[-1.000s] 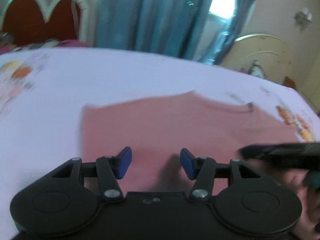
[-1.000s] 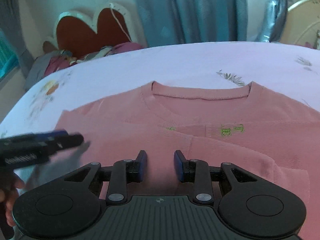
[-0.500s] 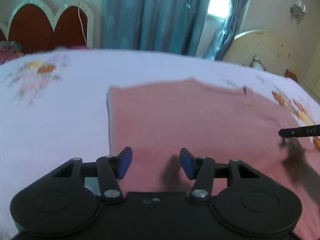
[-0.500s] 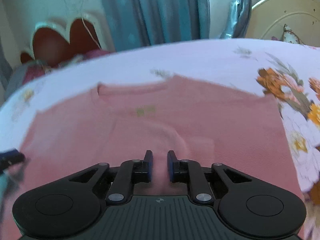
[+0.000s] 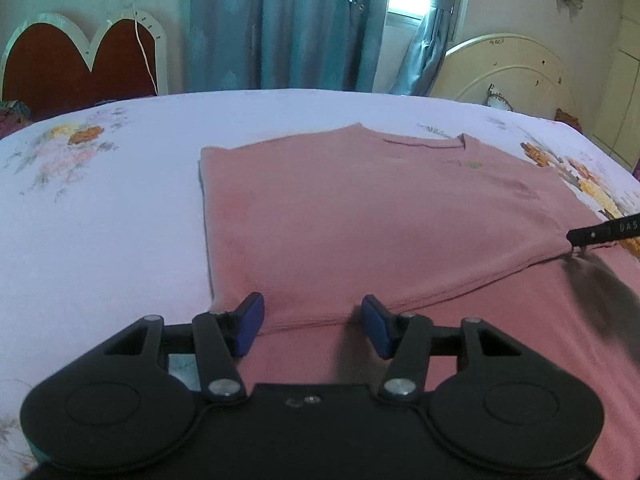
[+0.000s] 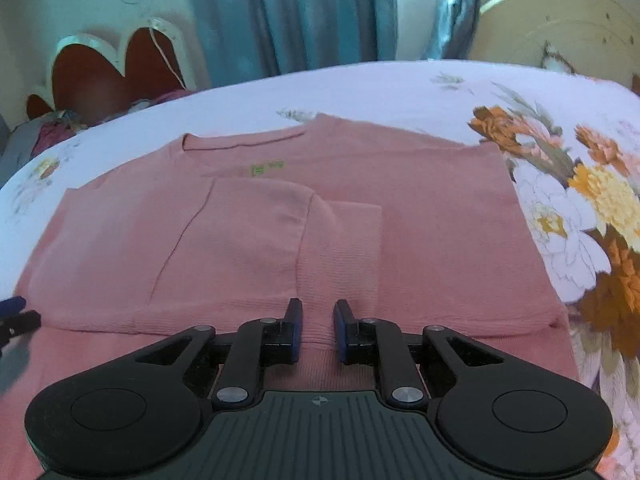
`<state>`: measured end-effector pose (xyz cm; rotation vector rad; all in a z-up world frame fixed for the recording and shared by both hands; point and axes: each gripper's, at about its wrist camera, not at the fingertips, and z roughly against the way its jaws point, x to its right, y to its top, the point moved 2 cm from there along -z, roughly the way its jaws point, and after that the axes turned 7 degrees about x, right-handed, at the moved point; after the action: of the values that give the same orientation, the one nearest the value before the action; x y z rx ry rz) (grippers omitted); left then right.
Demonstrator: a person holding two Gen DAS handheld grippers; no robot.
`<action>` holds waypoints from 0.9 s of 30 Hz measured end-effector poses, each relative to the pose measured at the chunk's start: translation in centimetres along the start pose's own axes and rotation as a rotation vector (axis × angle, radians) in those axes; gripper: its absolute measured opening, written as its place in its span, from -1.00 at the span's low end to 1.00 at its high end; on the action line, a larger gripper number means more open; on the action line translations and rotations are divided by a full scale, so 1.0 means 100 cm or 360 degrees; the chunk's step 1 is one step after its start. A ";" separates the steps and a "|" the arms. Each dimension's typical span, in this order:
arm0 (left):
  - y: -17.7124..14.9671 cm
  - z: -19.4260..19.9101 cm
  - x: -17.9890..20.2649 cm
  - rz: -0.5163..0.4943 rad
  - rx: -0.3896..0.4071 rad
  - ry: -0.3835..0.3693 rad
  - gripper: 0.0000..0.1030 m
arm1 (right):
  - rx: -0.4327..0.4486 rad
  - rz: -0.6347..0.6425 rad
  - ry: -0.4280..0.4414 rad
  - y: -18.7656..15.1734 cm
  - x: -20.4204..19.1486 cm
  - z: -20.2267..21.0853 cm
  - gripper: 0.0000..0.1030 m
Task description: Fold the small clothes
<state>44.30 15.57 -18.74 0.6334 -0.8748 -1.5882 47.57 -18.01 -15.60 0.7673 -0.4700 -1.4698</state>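
Observation:
A pink sweater (image 5: pixel 380 216) lies folded on the white floral bedsheet (image 5: pixel 100 240). Its neckline points away, and a green mark (image 6: pixel 266 168) sits below the collar. My left gripper (image 5: pixel 312 330) stands open over the near fold edge at the garment's left corner, with fabric lying under the gap. In the right wrist view only its blue tip (image 6: pixel 16 314) shows, at the left border. My right gripper (image 6: pixel 318 330) has its jaws narrowed onto the ribbed hem of the sweater (image 6: pixel 440 240) near the right corner. Its black tip (image 5: pixel 600 234) meets the fold's corner in the left wrist view.
Beyond the bed are a red heart-shaped headboard (image 5: pixel 60 64), blue curtains (image 5: pixel 288 24) and a cream headboard (image 5: pixel 512 68). A heap of clothes (image 6: pixel 52 132) lies at the far left of the bed. Bare sheet surrounds the sweater on the left and the far side.
The two grippers have moved apart along the near edge, the left one leftward and the right one rightward. The right jaws have narrowed. The left jaws are unchanged.

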 end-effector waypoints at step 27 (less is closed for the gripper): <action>0.001 0.010 0.040 0.0050 0.0029 0.0074 0.48 | 0.0129 -0.0237 0.0231 -0.003 0.009 0.018 -1.00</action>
<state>42.76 11.83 -17.80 0.6640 -0.8618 -1.5333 46.15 -19.19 -14.75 0.9838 -0.3702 -1.5271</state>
